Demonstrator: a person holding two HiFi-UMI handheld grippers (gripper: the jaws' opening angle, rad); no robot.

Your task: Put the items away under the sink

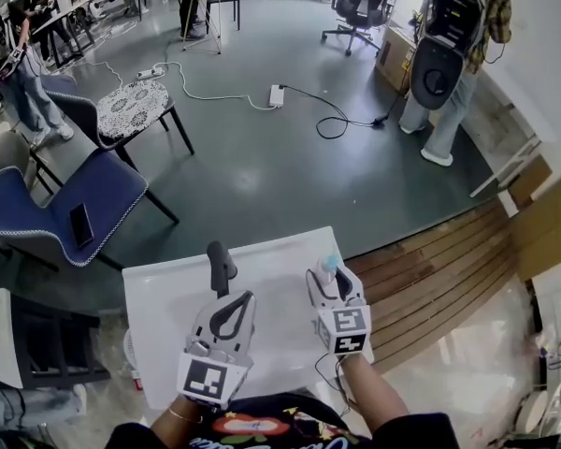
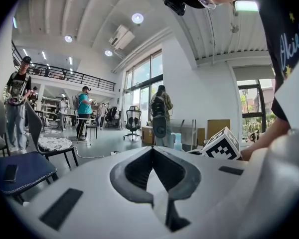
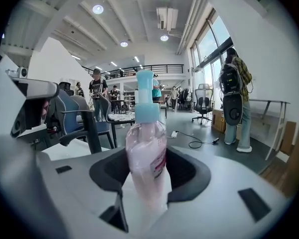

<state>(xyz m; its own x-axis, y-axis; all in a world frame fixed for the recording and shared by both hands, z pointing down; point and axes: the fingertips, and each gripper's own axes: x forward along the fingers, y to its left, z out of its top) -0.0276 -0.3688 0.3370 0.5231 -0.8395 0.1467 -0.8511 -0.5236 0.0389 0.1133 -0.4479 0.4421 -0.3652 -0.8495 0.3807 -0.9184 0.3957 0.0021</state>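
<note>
A clear bottle of pink liquid (image 3: 145, 133) with a pale blue pump top stands upright between the jaws of my right gripper (image 3: 147, 159), which is shut on it. In the head view the bottle (image 1: 327, 266) and the right gripper (image 1: 330, 283) hang over the white table (image 1: 168, 297) near its right edge. My left gripper (image 1: 234, 303) hovers beside it to the left; its jaws (image 2: 152, 153) meet at the tips with nothing held. A black elongated object (image 1: 221, 262) sits just beyond those tips; it is hidden in the left gripper view.
A blue chair (image 1: 37, 215) with a phone (image 1: 80, 224) on it and a patterned chair (image 1: 131, 108) stand left of the table. Cables and a power strip (image 1: 277, 94) lie on the grey floor. A person with a backpack (image 1: 449, 54) stands far right, by wooden planking (image 1: 439, 269).
</note>
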